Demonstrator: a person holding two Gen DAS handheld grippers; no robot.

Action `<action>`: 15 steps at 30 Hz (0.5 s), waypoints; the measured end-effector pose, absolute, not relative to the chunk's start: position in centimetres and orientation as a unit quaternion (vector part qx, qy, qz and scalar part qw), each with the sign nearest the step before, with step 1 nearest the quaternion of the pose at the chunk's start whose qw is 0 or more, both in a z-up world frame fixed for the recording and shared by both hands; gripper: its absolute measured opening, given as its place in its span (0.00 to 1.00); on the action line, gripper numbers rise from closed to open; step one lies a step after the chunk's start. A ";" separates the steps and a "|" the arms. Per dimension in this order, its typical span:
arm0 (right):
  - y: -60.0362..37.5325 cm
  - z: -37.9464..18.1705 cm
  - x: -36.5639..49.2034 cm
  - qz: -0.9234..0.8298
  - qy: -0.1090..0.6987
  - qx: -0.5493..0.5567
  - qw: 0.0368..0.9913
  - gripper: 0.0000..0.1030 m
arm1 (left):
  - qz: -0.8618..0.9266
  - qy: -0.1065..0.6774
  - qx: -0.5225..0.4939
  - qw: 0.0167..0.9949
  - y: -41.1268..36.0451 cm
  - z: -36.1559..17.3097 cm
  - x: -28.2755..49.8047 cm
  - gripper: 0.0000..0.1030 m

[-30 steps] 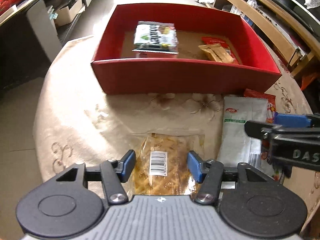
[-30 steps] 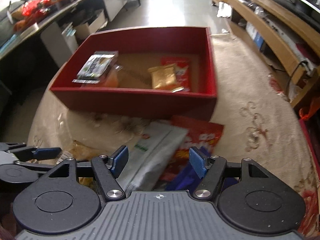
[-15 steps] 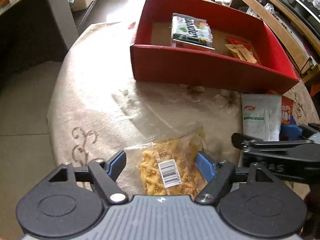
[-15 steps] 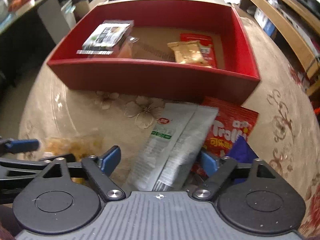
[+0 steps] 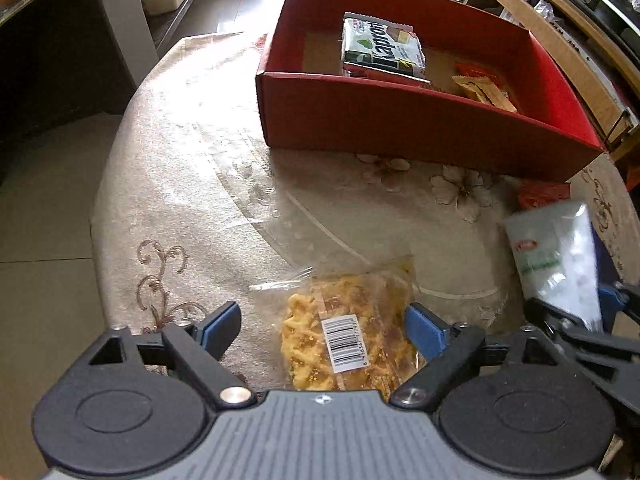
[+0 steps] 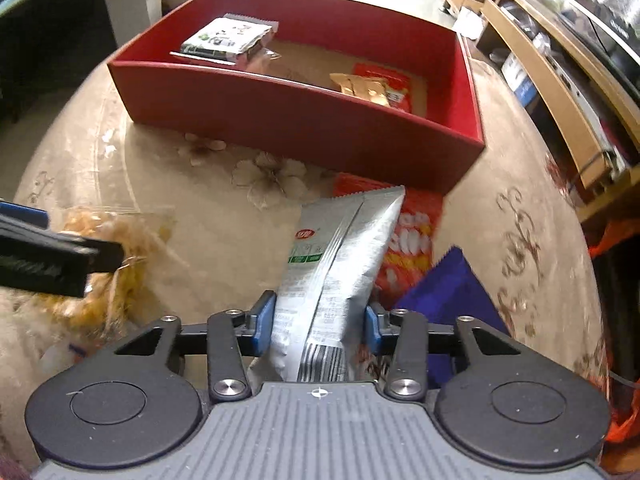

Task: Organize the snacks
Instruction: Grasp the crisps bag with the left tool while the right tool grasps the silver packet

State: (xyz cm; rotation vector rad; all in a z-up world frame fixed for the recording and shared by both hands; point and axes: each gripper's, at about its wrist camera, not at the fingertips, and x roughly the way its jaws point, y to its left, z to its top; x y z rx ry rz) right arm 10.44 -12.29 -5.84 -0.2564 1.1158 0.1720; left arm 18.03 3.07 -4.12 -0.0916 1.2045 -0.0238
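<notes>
- The silver snack pouch (image 6: 332, 264) lies lengthwise between the right gripper (image 6: 318, 324) fingers; the jaws have just been closing and both blue pads now press its sides — a grasp on the pouch's lower end.
- Its far end points toward the red box (image 6: 288, 120) and overlaps a red candy bag (image 6: 412, 240) on the tablecloth (image 6: 192, 216); a blue packet (image 6: 448, 280) lies just beside it on the right.
- The clear bag of golden fried snacks (image 5: 352, 320) lies on the cloth between the left gripper (image 5: 322, 326) fingers, barcode up. Those jaws have just been opening and stand wide; the right pad is at the bag's edge, the left pad well clear of it — released.
- The two grippers sit side by side, the right one's fingers showing at the right edge of the left wrist view.
- Inside the box: a green-and-white packet (image 5: 380, 48) propped at the left, a gold wrapper (image 5: 484, 92) over a red packet (image 6: 384, 80) at the right, with bare cardboard floor between them.
- The box's near wall stands between both snacks and that floor.
- The cloth between the fried-snack bag and the box is bare; the round table's edge curves away on the left.
- A wooden bench (image 6: 560, 80) runs along the right side.
</notes>
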 end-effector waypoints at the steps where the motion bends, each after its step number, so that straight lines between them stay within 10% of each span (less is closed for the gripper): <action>1: -12.4 -5.8 10.1 0.083 0.527 -0.121 0.837 0.49 | -0.008 0.566 -0.038 0.823 2.7 -4.3 18.0 0.94; 15: -13.1 -7.2 8.9 0.107 0.528 -0.149 0.829 0.74 | -0.010 0.565 0.019 0.825 -0.5 -6.2 15.2 0.97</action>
